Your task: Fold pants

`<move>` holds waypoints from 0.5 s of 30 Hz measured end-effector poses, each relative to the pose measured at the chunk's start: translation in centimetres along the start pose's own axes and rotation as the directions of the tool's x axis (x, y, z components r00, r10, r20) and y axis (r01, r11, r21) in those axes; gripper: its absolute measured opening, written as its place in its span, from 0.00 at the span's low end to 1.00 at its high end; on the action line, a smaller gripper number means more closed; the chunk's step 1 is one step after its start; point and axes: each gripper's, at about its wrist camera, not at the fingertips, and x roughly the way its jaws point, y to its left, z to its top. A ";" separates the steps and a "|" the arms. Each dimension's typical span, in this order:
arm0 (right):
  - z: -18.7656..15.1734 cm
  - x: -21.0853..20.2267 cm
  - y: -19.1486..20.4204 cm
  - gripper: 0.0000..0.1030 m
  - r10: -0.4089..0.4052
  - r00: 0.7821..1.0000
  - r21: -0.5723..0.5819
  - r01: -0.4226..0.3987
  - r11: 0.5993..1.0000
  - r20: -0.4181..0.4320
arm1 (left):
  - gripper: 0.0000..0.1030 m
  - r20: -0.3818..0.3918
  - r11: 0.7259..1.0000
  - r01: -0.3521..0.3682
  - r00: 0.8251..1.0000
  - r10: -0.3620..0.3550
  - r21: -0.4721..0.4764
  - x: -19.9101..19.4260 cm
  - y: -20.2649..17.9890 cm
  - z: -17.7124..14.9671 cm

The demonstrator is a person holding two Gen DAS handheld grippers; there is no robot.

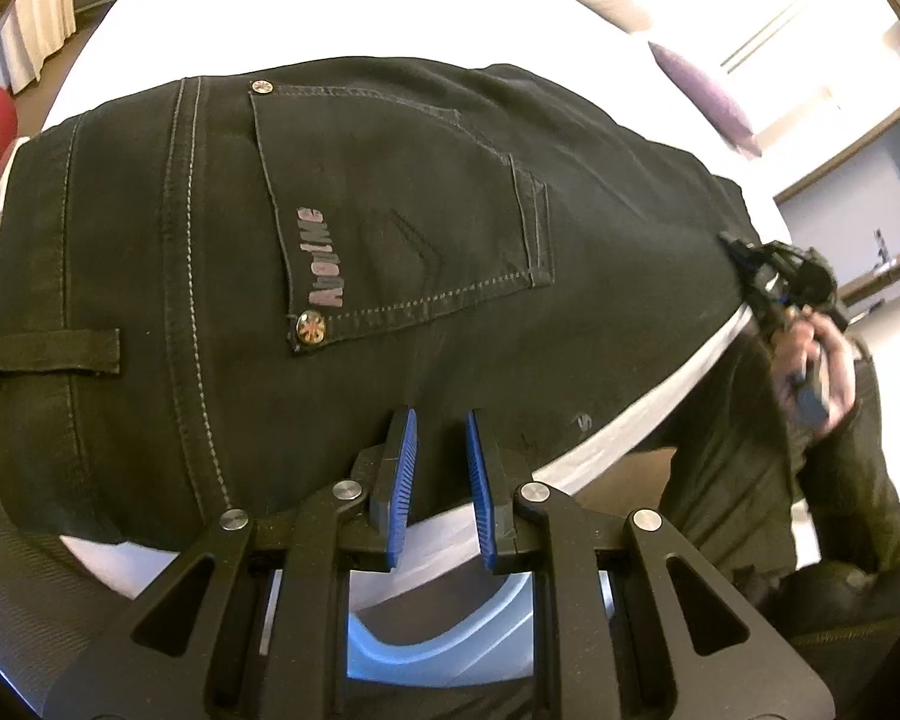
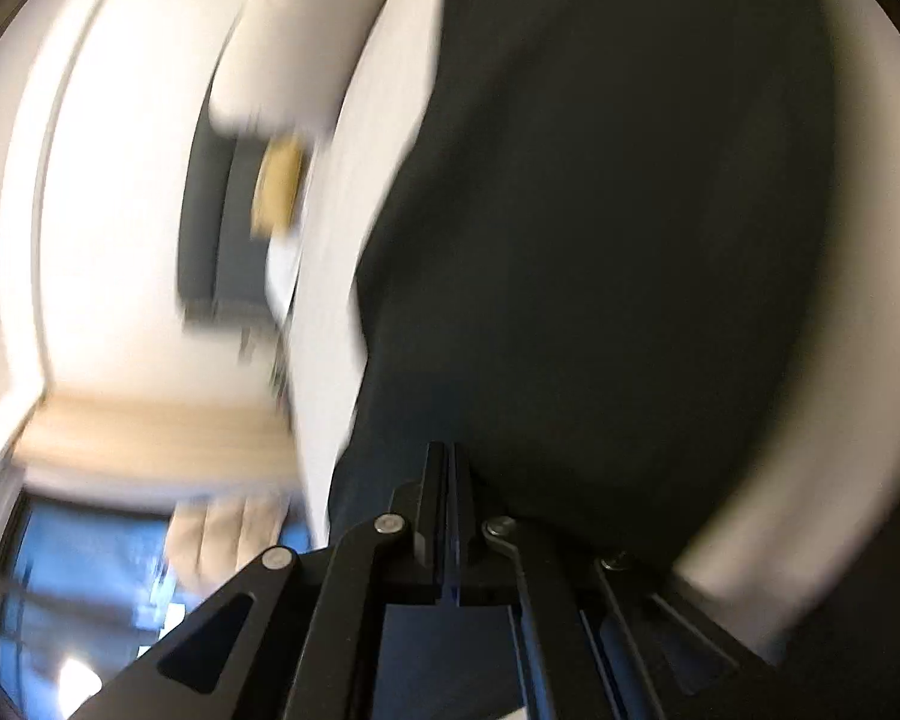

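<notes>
Bed (image 1: 342, 6): white sheeted surface, bearing everything listed below; serves as the folding ground.

Pants (image 1: 390, 240): dark denim, laid flat across the bed, seat side up, waistband at the left of the left wrist view and legs running off to the right. Apparently spread out so that a fold can be made. In the blurred right wrist view the pants (image 2: 600, 210) show only as a dark mass on white.

Back pocket (image 1: 402, 210): in the middle of the pants, pale stitching, pink lettering along one edge, a rivet at two corners.

Belt loop (image 1: 54, 351): on the waistband, left of the pocket.

Left gripper (image 1: 439, 462): at the near edge of the pants, below the pocket; blue pads stand a little apart with nothing pinched, seemingly poised to take that edge.

Right gripper (image 2: 450, 510): jaws pressed together; whether cloth lies between them cannot be told. In the left wrist view the right gripper (image 1: 750, 261) sits at the pants' right edge, far from the pocket, in a person's hand (image 1: 816, 369).
</notes>
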 end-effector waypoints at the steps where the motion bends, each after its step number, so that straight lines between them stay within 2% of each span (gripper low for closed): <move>1: 1.1 -0.8 0.0 0.00 -0.019 0.999 0.014 0.019 1.000 0.050 | 0.16 -0.004 1.000 0.002 1.000 -0.002 0.000 0.0 -0.1 0.0; 3: 4.1 -3.8 -1.4 0.02 -0.070 0.985 0.059 0.062 0.996 0.156 | 0.16 -0.011 1.000 0.008 1.000 -0.008 -0.011 -0.5 0.2 -0.2; 4: 5.4 -5.8 -1.7 0.08 -0.110 0.970 0.088 0.093 0.992 0.216 | 0.16 -0.013 1.000 -0.001 1.000 0.001 -0.016 -0.9 0.2 -0.3; 5: 5.9 -6.9 -1.7 0.33 -0.126 0.960 0.097 0.105 0.990 0.250 | 0.16 -0.013 1.000 -0.020 1.000 0.019 -0.017 -1.3 0.1 -0.2; 6: 6.4 -8.5 -1.1 0.53 -0.130 0.945 0.098 0.106 0.990 0.300 | 0.16 -0.008 0.999 -0.042 0.999 0.042 -0.012 -1.9 -0.2 0.0; 8: 6.2 -9.7 0.6 0.63 -0.097 0.933 0.061 0.081 0.995 0.347 | 0.16 0.019 0.999 -0.052 0.998 0.052 -0.009 -3.3 -0.7 0.5; 10: 5.7 -9.0 2.5 0.63 -0.021 0.958 -0.025 0.029 0.999 0.285 | 0.16 0.067 1.000 -0.024 0.997 0.024 -0.009 -4.2 -1.6 1.9; 12: 3.7 -5.4 4.8 0.60 0.057 0.990 -0.100 -0.044 0.994 0.129 | 0.16 0.111 1.000 0.020 0.994 -0.020 0.004 -4.1 -2.8 4.0; 13: 2.7 -3.7 5.6 0.55 0.078 0.994 -0.115 -0.069 0.991 0.074 | 0.16 0.124 0.999 0.045 0.991 -0.047 0.019 -3.6 -3.8 5.3; 14: 1.4 -1.7 6.2 0.42 0.104 0.994 -0.129 -0.105 0.986 -0.008 | 0.16 0.133 0.997 0.065 0.989 -0.069 0.037 -3.0 -4.6 6.3; 15: -0.7 1.5 6.8 0.33 0.126 0.985 -0.120 -0.140 0.983 -0.116 | 0.16 0.144 0.994 0.090 0.985 -0.098 0.065 -1.9 -5.7 7.6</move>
